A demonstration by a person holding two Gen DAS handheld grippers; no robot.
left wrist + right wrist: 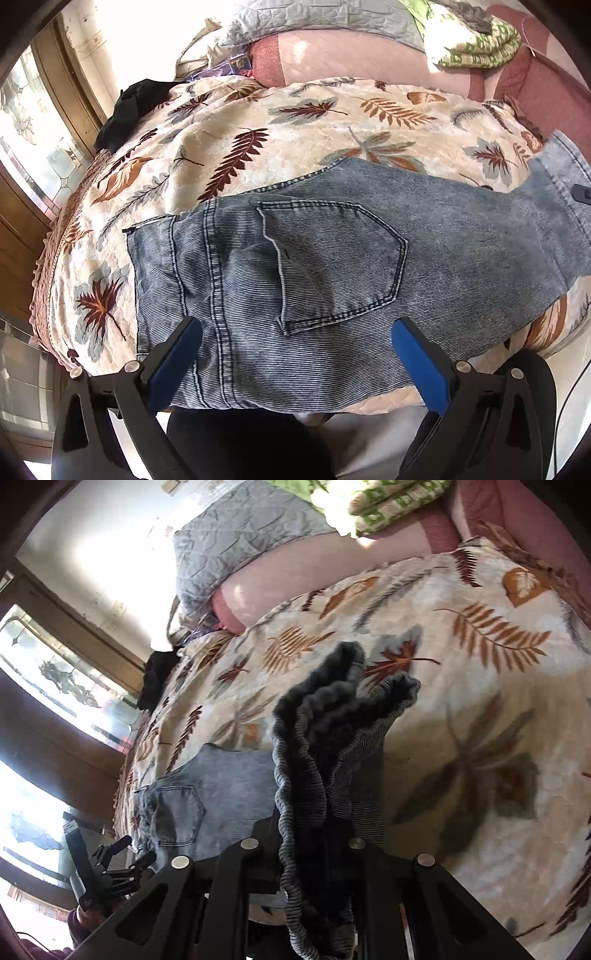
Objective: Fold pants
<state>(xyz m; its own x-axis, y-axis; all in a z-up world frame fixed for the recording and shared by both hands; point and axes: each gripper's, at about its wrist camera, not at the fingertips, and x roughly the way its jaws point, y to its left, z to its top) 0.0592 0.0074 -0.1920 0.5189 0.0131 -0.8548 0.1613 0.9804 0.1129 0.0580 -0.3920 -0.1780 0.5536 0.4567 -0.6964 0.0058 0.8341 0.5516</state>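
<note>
We had the jeans point(332, 266) spread across the leaf-print blanket point(280, 125) on the bed, seat side up, with the back pocket point(332, 258) as our landmark. The waistband end lay to the left of that pocket, and the legs ran off to its right.

Our left gripper point(295, 354) hovered just below the pocket with its blue pads point(173, 365) spread wide and nothing between them. We judged it was kept there, clear of the cloth, to leave the seat lying flat while the other end was carried.

Our right gripper point(317, 853) was clamped tight on the hem end point(332, 738) of the legs. The bunched cuffs stood up out of its jaws, well to the right of the pocket and lifted off the blanket. That grip, we judged, was for bringing the legs over toward the waistband.

We could read no brand, label or writing on the denim or anywhere else.
</note>
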